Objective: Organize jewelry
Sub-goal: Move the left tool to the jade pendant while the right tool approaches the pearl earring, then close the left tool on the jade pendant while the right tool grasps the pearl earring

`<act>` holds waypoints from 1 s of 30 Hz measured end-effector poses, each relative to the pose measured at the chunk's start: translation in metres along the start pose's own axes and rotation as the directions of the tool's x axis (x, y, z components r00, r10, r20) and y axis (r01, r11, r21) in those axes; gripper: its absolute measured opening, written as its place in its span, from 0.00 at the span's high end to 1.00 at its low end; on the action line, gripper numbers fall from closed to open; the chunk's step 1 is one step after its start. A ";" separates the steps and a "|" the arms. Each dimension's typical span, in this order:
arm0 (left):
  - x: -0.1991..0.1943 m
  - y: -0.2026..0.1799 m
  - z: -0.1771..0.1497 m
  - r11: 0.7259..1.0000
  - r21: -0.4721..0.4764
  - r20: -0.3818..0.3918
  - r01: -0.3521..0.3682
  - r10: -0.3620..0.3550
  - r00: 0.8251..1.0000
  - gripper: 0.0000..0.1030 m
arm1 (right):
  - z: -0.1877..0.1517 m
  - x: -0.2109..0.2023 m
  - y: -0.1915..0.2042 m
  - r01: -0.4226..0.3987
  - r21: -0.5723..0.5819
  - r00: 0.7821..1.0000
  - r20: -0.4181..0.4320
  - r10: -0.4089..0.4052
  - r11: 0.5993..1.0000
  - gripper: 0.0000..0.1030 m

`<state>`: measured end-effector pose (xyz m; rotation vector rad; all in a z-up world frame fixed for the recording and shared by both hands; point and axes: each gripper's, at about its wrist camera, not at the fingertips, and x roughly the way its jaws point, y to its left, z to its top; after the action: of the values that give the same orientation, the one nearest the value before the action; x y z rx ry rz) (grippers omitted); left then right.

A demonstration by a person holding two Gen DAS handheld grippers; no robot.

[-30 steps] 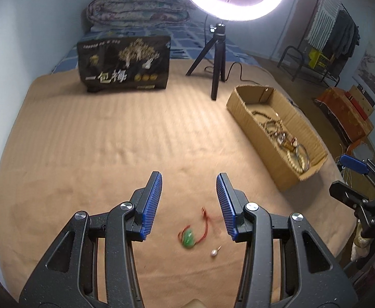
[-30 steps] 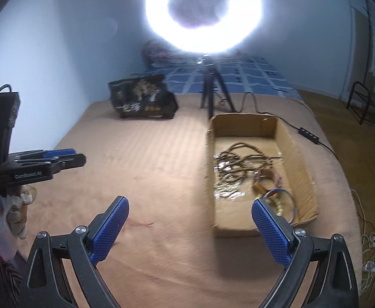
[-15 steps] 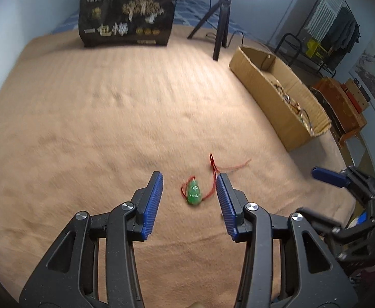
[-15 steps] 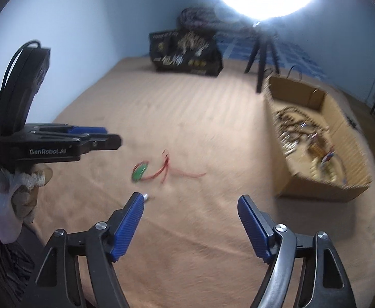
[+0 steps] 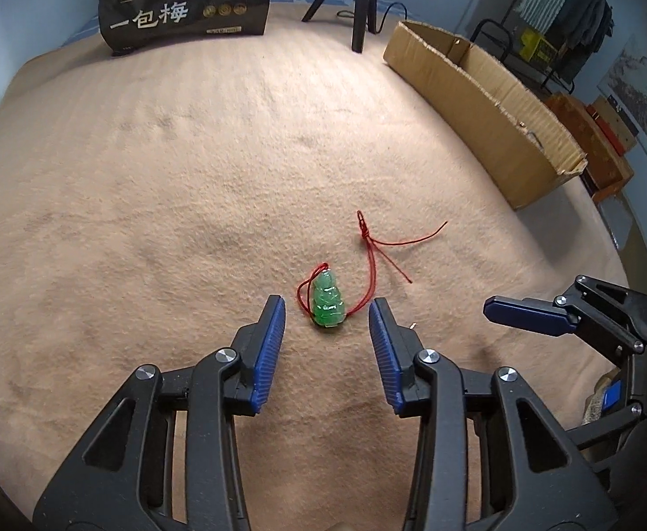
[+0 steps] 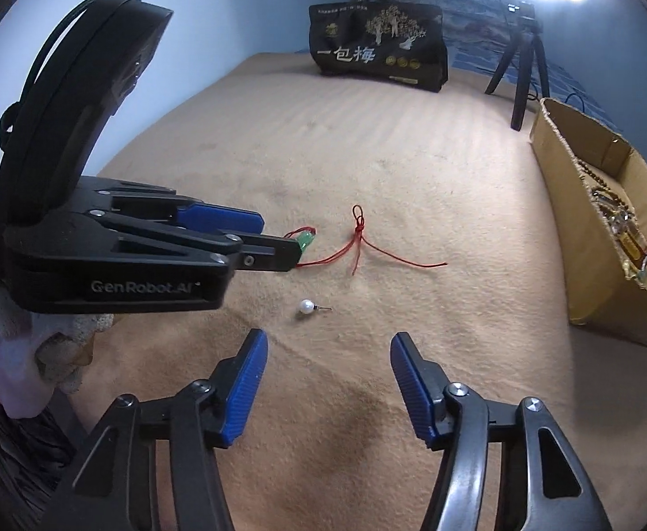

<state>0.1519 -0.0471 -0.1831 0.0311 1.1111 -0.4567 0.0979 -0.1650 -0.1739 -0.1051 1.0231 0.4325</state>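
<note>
Here the green pendant (image 5: 329,305) lies lengthwise, cord end away.

We are seeing a green carved pendant (image 5: 329,305) lying flat on the tan bed, its red cord (image 5: 374,250) trailing right; a pearl stud (image 6: 306,307) is lying nearer.

- A bed covered by a tan blanket (image 5: 146,186) is filling most of both views.
- A green pendant (image 5: 329,305) on a red cord (image 5: 379,250) is lying near the centre of the left view.
- A small pearl pin (image 6: 306,307) is lying at the centre of the right view, just below the cord.
- A cardboard box (image 5: 491,101) is sitting at the upper right.
- A black bag (image 5: 186,0) is standing at the top left.
- A tripod (image 5: 361,4) is standing at the top centre.
</note>
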 end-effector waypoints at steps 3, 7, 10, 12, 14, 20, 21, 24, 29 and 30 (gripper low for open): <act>0.007 0.001 0.000 1.000 -0.003 -0.011 0.004 -0.004 1.000 0.61 | 0.000 0.005 -0.003 -0.010 0.013 1.000 -0.006 0.010 1.000 0.47; 0.014 -0.001 0.002 1.000 -0.005 -0.017 0.003 -0.003 1.000 0.61 | 0.002 0.010 -0.006 -0.019 0.023 1.000 -0.006 0.019 1.000 0.50; 0.016 -0.002 0.004 1.000 -0.004 -0.013 0.003 -0.004 1.000 0.62 | 0.004 0.014 -0.004 -0.032 0.018 0.999 -0.007 0.033 0.999 0.52; 0.017 -0.001 0.004 1.000 -0.004 -0.010 -0.007 0.007 1.000 0.69 | 0.005 0.018 -0.001 -0.039 0.006 0.999 -0.011 0.039 0.999 0.53; 0.018 0.000 0.005 1.000 -0.004 -0.010 -0.013 0.013 1.000 0.72 | 0.005 0.021 0.001 -0.039 -0.007 0.999 -0.016 0.038 0.999 0.54; 0.021 0.002 0.006 0.999 0.005 -0.001 -0.033 0.033 0.999 0.82 | 0.010 0.028 0.004 -0.033 -0.018 0.999 -0.015 0.033 0.999 0.58; 0.021 0.004 0.006 0.999 0.001 -0.001 -0.034 0.034 0.999 0.84 | 0.011 0.029 0.004 -0.032 -0.019 0.999 -0.013 0.032 0.999 0.59; 0.021 0.008 0.008 1.000 -0.011 -0.003 -0.027 0.027 1.000 0.84 | 0.013 0.032 0.005 -0.029 -0.026 1.000 -0.009 0.029 0.999 0.63; 0.020 0.007 0.007 0.999 -0.003 0.003 -0.035 0.035 0.999 0.85 | 0.015 0.035 0.011 -0.016 -0.070 1.000 -0.013 0.015 0.997 0.71; 0.021 0.007 0.007 0.999 -0.002 0.003 -0.035 0.035 0.999 0.85 | 0.015 0.036 0.013 -0.012 -0.082 1.000 -0.013 0.011 0.997 0.74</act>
<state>0.1679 -0.0499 -0.1992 0.0475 1.1061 -0.4242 0.1206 -0.1386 -0.1946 -0.1758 1.0193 0.4849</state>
